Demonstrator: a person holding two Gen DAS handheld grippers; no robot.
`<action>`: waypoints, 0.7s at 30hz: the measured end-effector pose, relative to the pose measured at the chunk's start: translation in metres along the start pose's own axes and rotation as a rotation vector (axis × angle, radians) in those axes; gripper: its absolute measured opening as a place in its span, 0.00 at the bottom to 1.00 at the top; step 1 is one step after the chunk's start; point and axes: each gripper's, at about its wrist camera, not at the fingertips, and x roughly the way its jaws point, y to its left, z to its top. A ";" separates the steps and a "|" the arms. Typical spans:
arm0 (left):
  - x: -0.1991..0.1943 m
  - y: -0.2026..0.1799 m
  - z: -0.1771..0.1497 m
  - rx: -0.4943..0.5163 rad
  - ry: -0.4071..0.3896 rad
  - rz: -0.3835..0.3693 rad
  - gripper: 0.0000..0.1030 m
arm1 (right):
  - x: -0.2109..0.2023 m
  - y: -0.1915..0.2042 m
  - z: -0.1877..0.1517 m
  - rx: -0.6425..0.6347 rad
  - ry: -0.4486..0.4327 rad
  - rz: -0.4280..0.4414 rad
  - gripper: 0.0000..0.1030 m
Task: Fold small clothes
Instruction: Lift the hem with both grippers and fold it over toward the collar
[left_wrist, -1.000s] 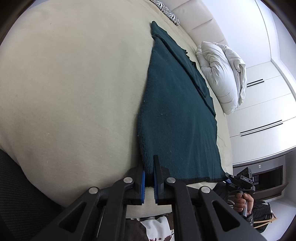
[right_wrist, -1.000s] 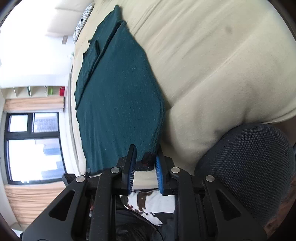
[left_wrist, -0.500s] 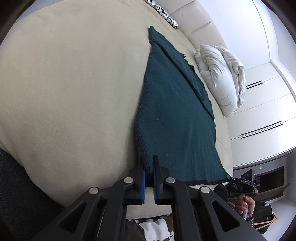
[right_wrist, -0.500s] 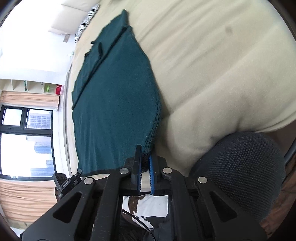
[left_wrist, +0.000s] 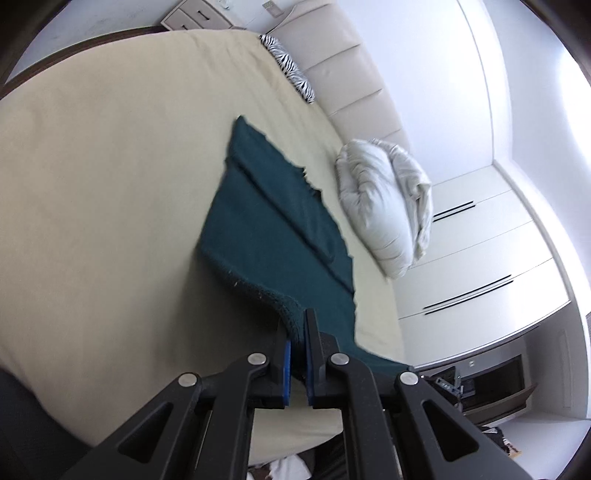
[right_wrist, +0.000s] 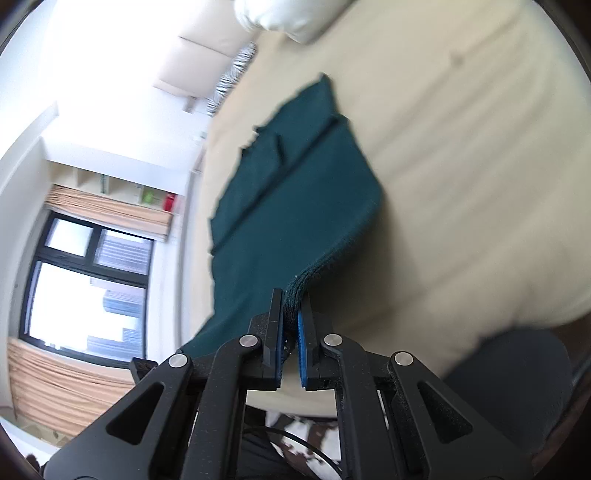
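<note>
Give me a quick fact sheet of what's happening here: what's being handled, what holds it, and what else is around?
Item handled: dark green cloth, near edge lifted off the bed, far part lying flat
Left gripper: shut on one near corner of the cloth
Right gripper: shut on the other near corner
Surface: beige bed
Nearby: white pillow beside the cloth, apart from it; zebra-print cushion by the headboard
Fold: not yet made
</note>
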 end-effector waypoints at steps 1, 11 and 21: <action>0.002 -0.003 0.008 0.000 -0.008 -0.007 0.06 | 0.002 0.005 0.007 -0.003 -0.009 0.012 0.05; 0.050 -0.021 0.103 -0.017 -0.073 -0.060 0.06 | 0.053 0.038 0.107 0.015 -0.106 0.052 0.05; 0.133 -0.011 0.195 -0.070 -0.076 -0.057 0.06 | 0.131 0.047 0.224 0.028 -0.163 -0.010 0.05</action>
